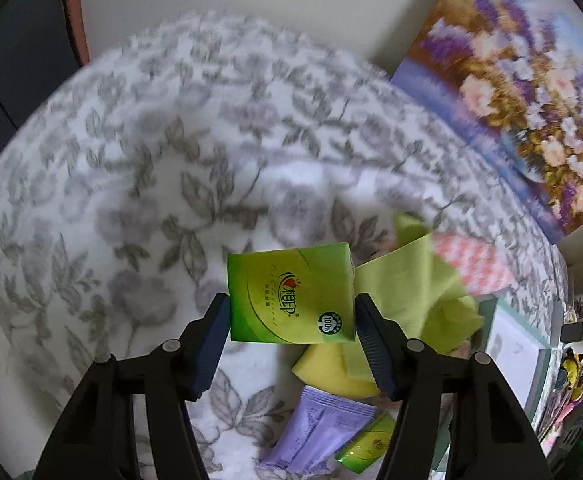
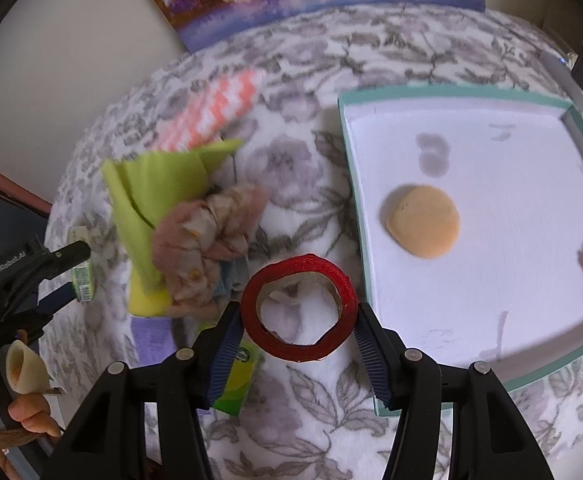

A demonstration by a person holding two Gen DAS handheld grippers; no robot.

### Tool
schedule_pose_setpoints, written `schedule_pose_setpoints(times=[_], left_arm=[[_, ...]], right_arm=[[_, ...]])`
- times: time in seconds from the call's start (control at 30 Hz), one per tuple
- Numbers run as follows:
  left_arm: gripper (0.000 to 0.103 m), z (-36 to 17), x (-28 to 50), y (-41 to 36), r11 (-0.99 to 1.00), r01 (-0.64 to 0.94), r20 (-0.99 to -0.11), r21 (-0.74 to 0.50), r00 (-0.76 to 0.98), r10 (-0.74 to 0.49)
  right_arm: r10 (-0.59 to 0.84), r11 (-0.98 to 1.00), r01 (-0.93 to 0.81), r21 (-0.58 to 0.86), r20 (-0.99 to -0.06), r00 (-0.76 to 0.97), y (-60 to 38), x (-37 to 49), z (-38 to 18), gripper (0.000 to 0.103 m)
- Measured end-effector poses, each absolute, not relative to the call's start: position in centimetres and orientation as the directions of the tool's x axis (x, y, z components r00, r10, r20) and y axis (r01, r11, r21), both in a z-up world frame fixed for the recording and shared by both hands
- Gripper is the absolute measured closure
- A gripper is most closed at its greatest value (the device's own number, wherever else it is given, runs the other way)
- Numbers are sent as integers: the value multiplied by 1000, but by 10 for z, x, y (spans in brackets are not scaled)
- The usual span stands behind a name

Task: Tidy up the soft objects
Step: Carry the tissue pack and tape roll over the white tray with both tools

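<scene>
My left tongs (image 1: 291,316) pinch the green tissue pack (image 1: 290,294) above the flowered blanket (image 1: 131,184); its long axis points toward twelve o'clock. My right tongs (image 2: 297,330) clamp the red tape roll (image 2: 298,307), lying flat, beside the white tray (image 2: 355,184) at two o'clock.

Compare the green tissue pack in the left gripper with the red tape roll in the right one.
The green tissue pack is a flat, solid rectangle; the red tape roll is a hollow ring. The pack is printed with a logo; the roll is plain red. Shared: each sits clamped between the pads of a hand-held gripper, left and right.
</scene>
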State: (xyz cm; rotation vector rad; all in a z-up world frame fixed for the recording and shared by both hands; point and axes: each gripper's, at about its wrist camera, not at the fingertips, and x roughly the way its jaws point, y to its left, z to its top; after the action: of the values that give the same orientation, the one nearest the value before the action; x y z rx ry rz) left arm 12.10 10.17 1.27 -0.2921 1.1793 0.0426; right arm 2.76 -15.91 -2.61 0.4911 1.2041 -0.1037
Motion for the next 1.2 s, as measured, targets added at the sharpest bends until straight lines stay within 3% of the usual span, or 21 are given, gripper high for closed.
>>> schedule_pose_setpoints(times=[0.23,0.63,1.2], left_arm=[[39,43,108,54,980,-72,-876,-183,464,-130],[39,35,88,-87,958,201,-872,-203,408,-270],[38,-4,88,-177,914,357,-886,-195,335,-320]], right_arm=[[48,888,400,226,-911,409,-187,17,-6,44],[-128,801,587,117,-925,358,-282,-9,-15,44],[-200,697,712,83,-931,305,-356,-26,-31,43]])
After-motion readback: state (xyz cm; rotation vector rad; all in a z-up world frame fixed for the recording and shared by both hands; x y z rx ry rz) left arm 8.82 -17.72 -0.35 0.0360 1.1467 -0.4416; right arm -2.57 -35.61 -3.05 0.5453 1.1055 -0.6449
